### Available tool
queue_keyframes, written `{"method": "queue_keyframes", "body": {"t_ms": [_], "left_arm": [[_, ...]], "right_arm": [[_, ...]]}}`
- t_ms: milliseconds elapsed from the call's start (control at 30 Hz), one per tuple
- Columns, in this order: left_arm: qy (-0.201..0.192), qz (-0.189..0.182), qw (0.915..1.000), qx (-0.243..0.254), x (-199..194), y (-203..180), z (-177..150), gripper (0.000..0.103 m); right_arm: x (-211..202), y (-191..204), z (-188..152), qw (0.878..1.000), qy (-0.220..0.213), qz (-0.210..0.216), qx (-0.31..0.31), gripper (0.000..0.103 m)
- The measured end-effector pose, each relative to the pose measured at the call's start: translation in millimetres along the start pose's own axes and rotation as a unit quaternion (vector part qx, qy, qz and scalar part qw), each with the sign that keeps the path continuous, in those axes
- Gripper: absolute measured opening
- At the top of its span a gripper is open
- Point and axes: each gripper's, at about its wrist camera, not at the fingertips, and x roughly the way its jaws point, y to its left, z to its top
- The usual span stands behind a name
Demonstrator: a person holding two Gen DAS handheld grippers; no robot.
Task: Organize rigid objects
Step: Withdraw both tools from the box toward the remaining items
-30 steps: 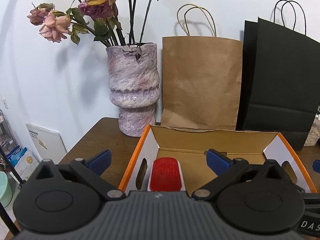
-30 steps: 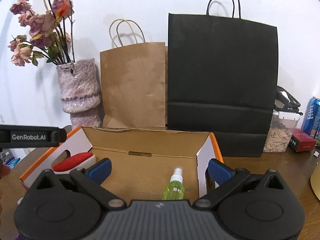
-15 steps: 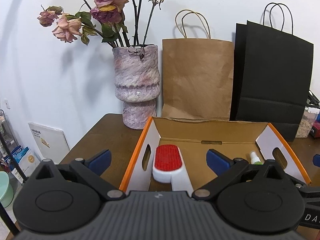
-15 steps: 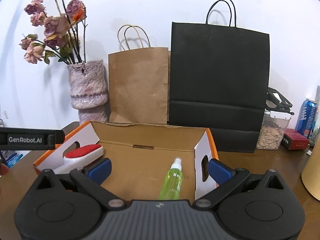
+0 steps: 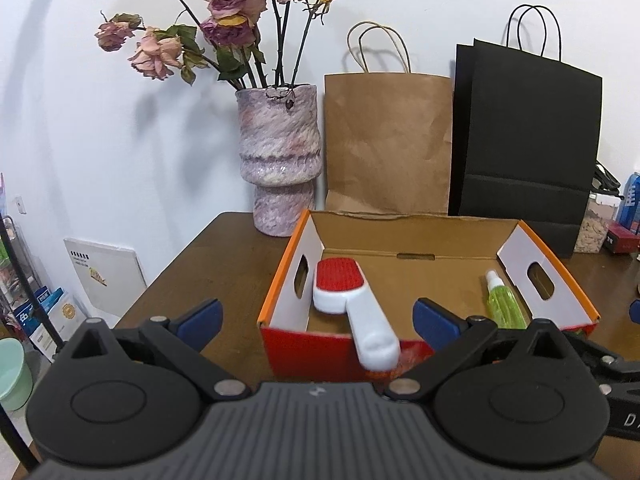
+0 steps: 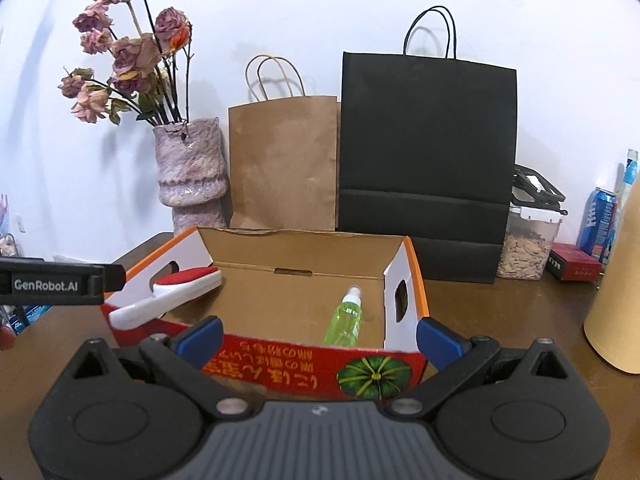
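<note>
Left tongs (image 5: 316, 314): blades wide apart, nothing between them, low in the left wrist frame, hanging in front of the near wall of the box.
Right tongs (image 6: 318, 338): also spread and empty, at the bottom of the right wrist frame, facing the same wall.
Box (image 5: 404, 240): open cardboard carton with orange rims, centre of both frames, standing on the brown counter (image 5: 224, 256).
Lint brush (image 5: 352, 300): white body with a red pad, at the left side of the box; its handle rests on the near wall and sticks out over the edge, so it is only partly inside.
Spray bottle (image 6: 346, 318): green, lying on the box floor at the right, near the side wall with the cut-out.
Behind: vase (image 5: 280, 160) of dried roses, brown paper bag (image 5: 384, 144) and black paper bag (image 5: 528, 140) along the wall, upper half of the frame.
Step in hand: both items appear placed; the tongs seem clear of the box, perhaps between picks.
Next move: probably either nudge the brush handle fully inside, or turn toward another loose item; none is clearly in view at the right edge of the counter.
</note>
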Motion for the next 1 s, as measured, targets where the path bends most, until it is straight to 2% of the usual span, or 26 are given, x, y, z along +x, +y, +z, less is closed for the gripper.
{"method": "queue_keyframes", "body": {"t_ms": [1000], "left_arm": [[0.035,0.002,0.9994,0.006,-82.1,-1.6,-75.8,0.103]], "right_arm": [[-88.3,3.2,-66.7,1.0,0.021,0.007,-0.014,0.103]]}}
